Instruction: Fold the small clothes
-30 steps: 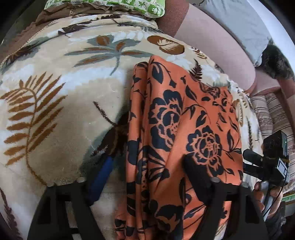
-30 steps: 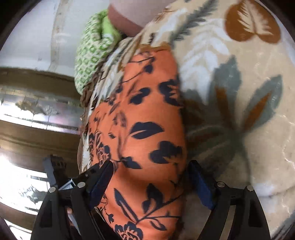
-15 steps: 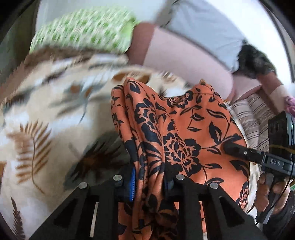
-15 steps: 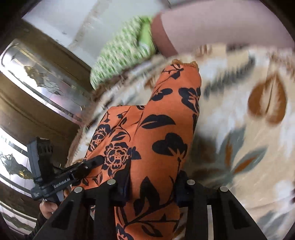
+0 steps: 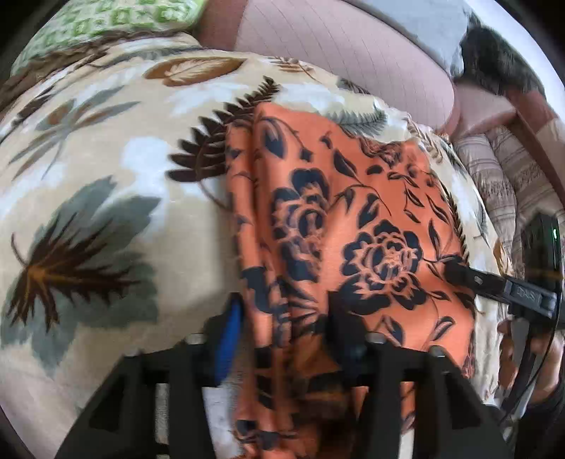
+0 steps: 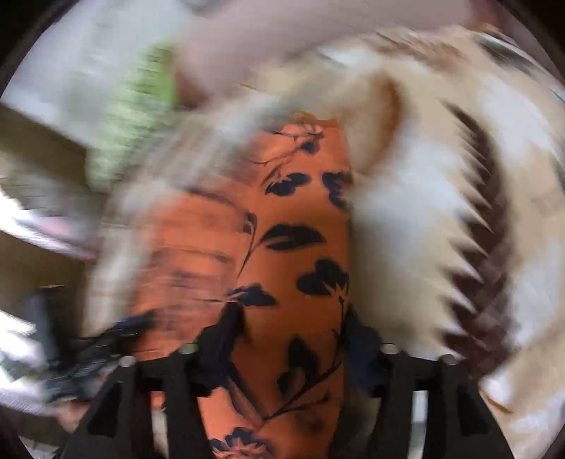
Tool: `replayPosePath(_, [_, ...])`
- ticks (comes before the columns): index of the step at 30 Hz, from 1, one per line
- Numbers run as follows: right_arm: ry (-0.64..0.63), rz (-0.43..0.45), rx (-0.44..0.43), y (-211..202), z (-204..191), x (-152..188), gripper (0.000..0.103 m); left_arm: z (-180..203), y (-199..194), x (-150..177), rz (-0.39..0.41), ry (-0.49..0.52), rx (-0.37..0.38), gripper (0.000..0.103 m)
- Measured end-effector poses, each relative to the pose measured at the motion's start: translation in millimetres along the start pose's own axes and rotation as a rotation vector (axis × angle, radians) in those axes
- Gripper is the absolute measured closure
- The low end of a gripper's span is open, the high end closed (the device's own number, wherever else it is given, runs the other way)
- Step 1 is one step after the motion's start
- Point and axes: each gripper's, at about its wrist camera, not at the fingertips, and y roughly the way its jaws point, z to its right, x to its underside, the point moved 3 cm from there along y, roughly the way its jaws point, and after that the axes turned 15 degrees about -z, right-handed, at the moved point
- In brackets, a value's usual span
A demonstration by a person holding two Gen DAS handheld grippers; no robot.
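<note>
An orange cloth with black flowers (image 5: 353, 219) lies folded lengthwise on a leaf-patterned blanket (image 5: 106, 169). My left gripper (image 5: 282, 310) straddles the cloth's bunched left edge near its close end; its jaws are opening and the pads no longer pinch the fabric. The right gripper (image 5: 459, 270) reaches in from the right at the cloth's other side, a hand on its handle. In the blurred right wrist view the cloth (image 6: 293, 229) runs away from the right gripper (image 6: 289, 325), whose jaws are also opening with fabric between them. The left gripper (image 6: 106, 335) is a dark smear at the left.
A green patterned pillow (image 5: 116, 17) lies at the blanket's far edge. Beyond it are a pink cushion (image 5: 335, 42) and a grey one (image 5: 423, 14). A dark furry thing (image 5: 501, 46) and striped bedding (image 5: 501, 176) are on the right.
Both grippers closed on the cloth's near end, carried it across the blanket, and have now spread their jaws again. The cloth lies further along the blanket.
</note>
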Motion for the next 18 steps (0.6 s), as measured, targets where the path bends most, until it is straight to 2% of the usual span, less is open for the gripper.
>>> replayPosePath(1, [0.002,0.042,0.0,-10,0,6,0.029,-3,-11,3,0.034,0.0,-0.03,0.038])
replayPosePath(4, [-0.025,0.151,0.052,-40,-14,14,0.029,-5,-42,4,0.114,0.015,-0.078,0.038])
replayPosePath(7, [-0.102,0.21,-0.035,-66,-44,28,0.029,-8,-59,9,0.162,0.026,-0.109,0.038])
replayPosePath(9, [-0.145,0.201,-0.133,-64,-65,39,0.028,-7,-61,20,0.161,0.035,-0.134,0.038])
replayPosePath(11, [-0.137,0.142,-0.177,-42,-71,49,0.024,-6,-51,25,0.131,0.037,-0.153,0.037])
replayPosePath(13, [-0.08,0.06,-0.129,-7,-58,55,0.023,-8,-27,29,0.064,0.023,-0.193,0.037])
replayPosePath(14, [-0.084,0.072,-0.124,-2,-55,57,0.023,-11,-18,30,0.044,0.016,-0.208,0.036])
replayPosePath(18, [-0.107,0.113,-0.075,-21,-80,58,0.023,-11,-31,33,0.066,0.001,-0.217,0.035])
